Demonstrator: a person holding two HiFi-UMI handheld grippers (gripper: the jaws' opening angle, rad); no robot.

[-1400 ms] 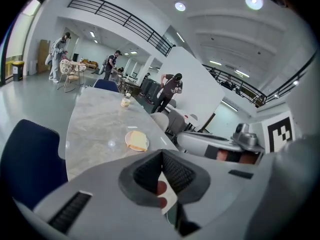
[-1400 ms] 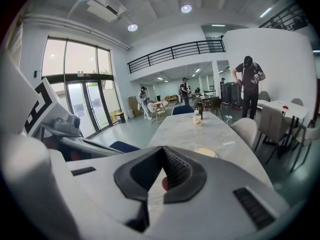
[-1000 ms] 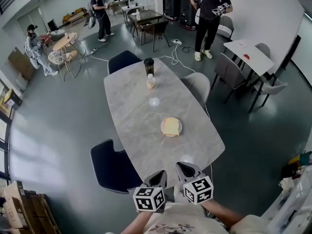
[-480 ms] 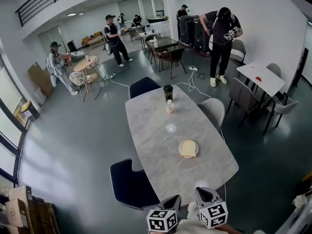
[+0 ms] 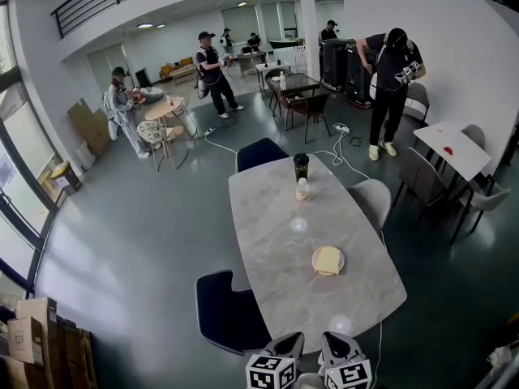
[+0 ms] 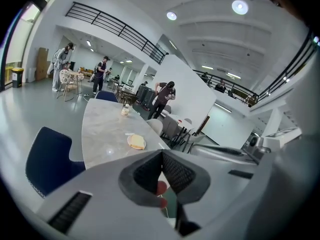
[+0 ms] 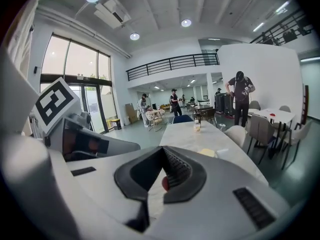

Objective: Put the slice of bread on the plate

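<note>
Lying on the plate near the right edge of the tabletop, the slice of bread is looking soft, light and crumbly, best pinched at its crust. The left hand-held gripper and right hand-held gripper are hovering clenched, empty, well apart from it.

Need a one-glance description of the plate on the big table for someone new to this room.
Find the long grey marble table in the middle of the hall. On its near half, by the right edge, lies a small round plate. Unlike the dark cup and bottle standing at the far end, it is flat and carries a slice of bread.
</note>
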